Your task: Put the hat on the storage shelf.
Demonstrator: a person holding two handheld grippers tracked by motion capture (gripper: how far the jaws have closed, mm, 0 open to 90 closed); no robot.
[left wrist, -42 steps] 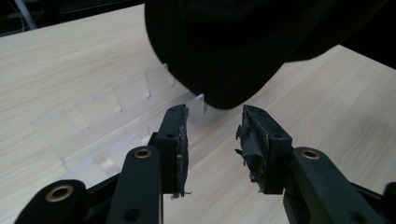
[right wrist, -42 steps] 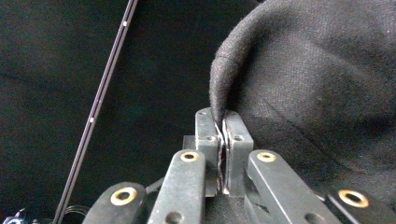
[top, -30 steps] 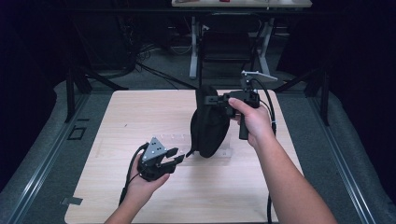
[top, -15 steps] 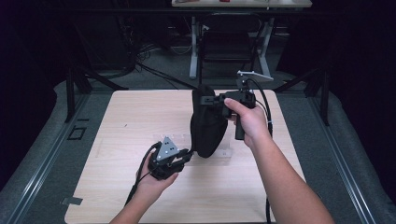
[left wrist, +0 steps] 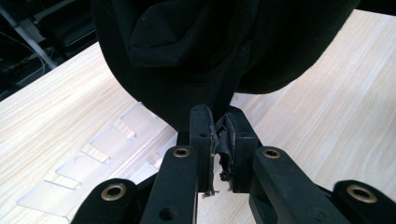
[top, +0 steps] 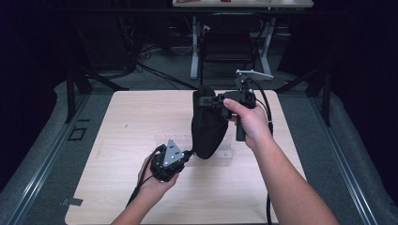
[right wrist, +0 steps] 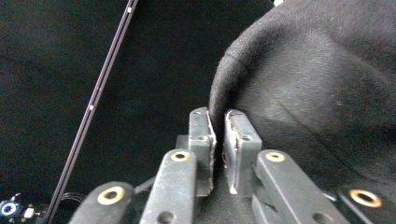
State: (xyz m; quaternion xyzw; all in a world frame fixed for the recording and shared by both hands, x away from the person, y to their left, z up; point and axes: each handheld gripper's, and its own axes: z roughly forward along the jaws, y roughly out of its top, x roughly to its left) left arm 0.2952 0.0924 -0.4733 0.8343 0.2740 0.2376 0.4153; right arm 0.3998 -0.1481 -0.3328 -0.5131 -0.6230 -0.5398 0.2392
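A black cloth item [top: 209, 126] hangs upright over the middle of the wooden table [top: 122, 122]. My right gripper [top: 206, 101] holds its top edge; in the right gripper view [right wrist: 218, 135] the jaws have just been opening slightly, with the hem [right wrist: 219, 93] still pinched between the pads. My left gripper [top: 187, 154] sits low at the cloth's bottom. In the left gripper view [left wrist: 219, 135] its jaws have just been closing and now stand shut on a fold of the black fabric [left wrist: 196, 60].
A clear plastic slotted rack [left wrist: 93, 158] lies flat on the table under the cloth, its edge [top: 227, 153] just right of the cloth's bottom. Beyond the far table edge stand a chair [top: 225, 42] and desk legs. Dark floor surrounds the table.
The left gripper moved right to the cloth's bottom edge and shut on it. The right hand stayed at the cloth's top.
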